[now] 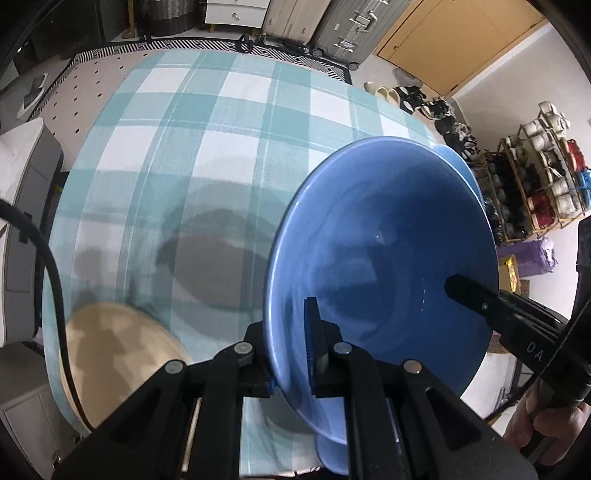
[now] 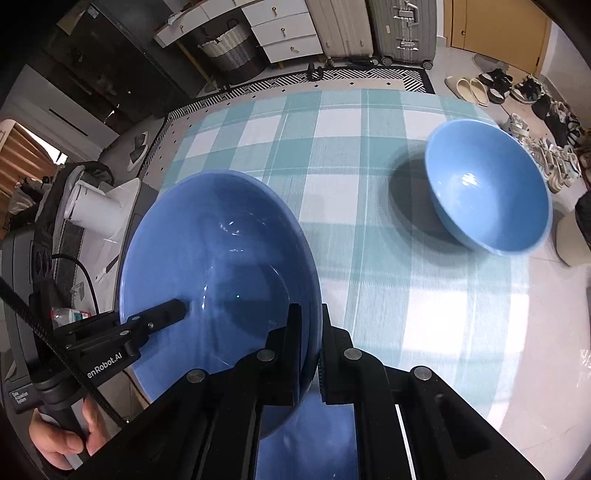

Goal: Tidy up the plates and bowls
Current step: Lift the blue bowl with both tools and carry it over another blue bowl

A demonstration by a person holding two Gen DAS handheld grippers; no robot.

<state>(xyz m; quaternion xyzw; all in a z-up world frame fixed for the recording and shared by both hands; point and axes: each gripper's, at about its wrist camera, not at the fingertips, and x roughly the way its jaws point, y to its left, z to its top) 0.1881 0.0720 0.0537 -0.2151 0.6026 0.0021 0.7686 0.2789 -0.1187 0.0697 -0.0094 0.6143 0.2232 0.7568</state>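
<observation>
A large dark blue bowl (image 1: 384,258) is held above the checked tablecloth by both grippers at once. My left gripper (image 1: 295,354) is shut on its near rim. My right gripper (image 2: 310,350) is shut on the opposite rim of the same bowl (image 2: 221,266). The right gripper's finger shows inside the bowl in the left wrist view (image 1: 476,299); the left gripper's finger shows in the right wrist view (image 2: 159,317). A second, lighter blue bowl (image 2: 487,192) stands on the cloth at the right. A tan plate (image 1: 110,358) lies at the table's near left edge.
The round table (image 2: 369,155) wears a teal and white checked cloth. A shoe rack (image 1: 535,177) and loose shoes stand off to the right. Suitcases (image 2: 402,29), a drawer unit and a basket line the far wall. A grey appliance (image 2: 92,206) sits beside the table's left.
</observation>
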